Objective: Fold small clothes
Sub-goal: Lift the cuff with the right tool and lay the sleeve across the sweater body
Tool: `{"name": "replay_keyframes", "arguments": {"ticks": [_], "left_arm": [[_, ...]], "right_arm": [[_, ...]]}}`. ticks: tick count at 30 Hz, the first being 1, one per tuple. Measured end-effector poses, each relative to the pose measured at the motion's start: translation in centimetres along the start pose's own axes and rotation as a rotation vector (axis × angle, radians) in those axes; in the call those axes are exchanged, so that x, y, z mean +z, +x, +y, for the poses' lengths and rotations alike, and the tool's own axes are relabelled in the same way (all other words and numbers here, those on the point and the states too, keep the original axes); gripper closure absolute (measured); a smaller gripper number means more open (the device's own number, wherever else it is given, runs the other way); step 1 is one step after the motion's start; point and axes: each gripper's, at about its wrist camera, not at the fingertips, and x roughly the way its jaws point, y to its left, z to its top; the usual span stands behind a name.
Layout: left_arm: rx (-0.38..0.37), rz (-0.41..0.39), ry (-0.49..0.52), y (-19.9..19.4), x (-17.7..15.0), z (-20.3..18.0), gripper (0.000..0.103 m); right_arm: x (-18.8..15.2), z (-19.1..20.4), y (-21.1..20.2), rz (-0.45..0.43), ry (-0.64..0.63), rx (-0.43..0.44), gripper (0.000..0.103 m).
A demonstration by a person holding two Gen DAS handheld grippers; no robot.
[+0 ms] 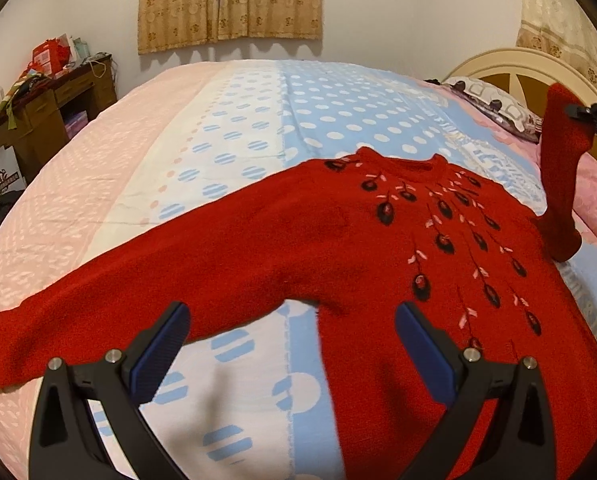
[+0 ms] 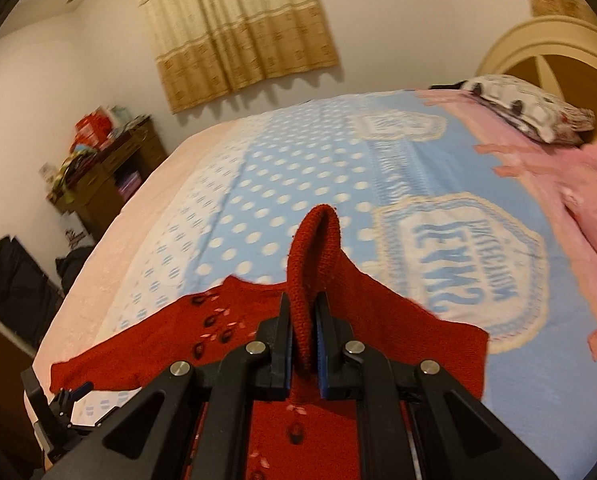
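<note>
A red knitted sweater (image 1: 338,240) is spread front side up on the bed (image 1: 258,112), near its middle in the left wrist view. Its neckline is turned toward twelve o'clock and its hem toward five o'clock, so the body's long axis runs from top centre to lower right. One sleeve (image 1: 98,308) is stretched flat toward eight o'clock, its cuff close to the frame's left edge. The other sleeve (image 1: 558,184) is lifted off the bedding at about two o'clock and stands nearly upright.

That raised sleeve is pinched at its cuff by the right gripper (image 2: 303,328), whose jaws are closed on the knit. The left gripper (image 1: 290,344) is held above the lower part of the garment with its jaws spread wide and nothing between them.

The bed is covered with a blue, white and pink dotted blanket. A patterned pillow (image 1: 494,108) and a cream headboard (image 1: 538,68) are seen at two o'clock, a cluttered wooden desk (image 1: 50,108) at ten o'clock, and beige curtains (image 1: 230,0) on the far wall at twelve o'clock.
</note>
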Motion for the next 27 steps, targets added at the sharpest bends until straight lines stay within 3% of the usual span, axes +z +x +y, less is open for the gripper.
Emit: {"name": "replay_keyframes", "arguments": {"ticks": [12,18,20,22,25,27], "left_arm": [[0.002,-0.022,-0.03,-0.5,-0.3,2.4,0.0],[-0.003,-0.013,-0.028,-0.5,-0.1,2.1,0.0],[-0.003,-0.01,-0.019,-0.6,0.1,1.8,0.0],[-0.009,-0.013,-0.011,-0.8,0.3,1.5,0.0],[-0.033,-0.015,0.003,-1.0,0.6,0.7,0.0],[-0.059,-0.011,0.006,-0.9,0.9,0.1,0.0]], "right_arm": [[-4.7,11.5,9.5,0.154,-0.202,0.091,0.094],[-8.7,13.7,14.4,0.272,-0.248,0.157,0.093],[-9.9,13.4,15.2,0.327,-0.251,0.187,0.082],[-10.7,12.4,14.8,0.347,-0.242,0.214,0.038],[-11.9,9.7,12.8,0.356,-0.19,0.245,0.036],[-12.9,7.4,11.0,0.35,-0.165,0.22,0.036]]}}
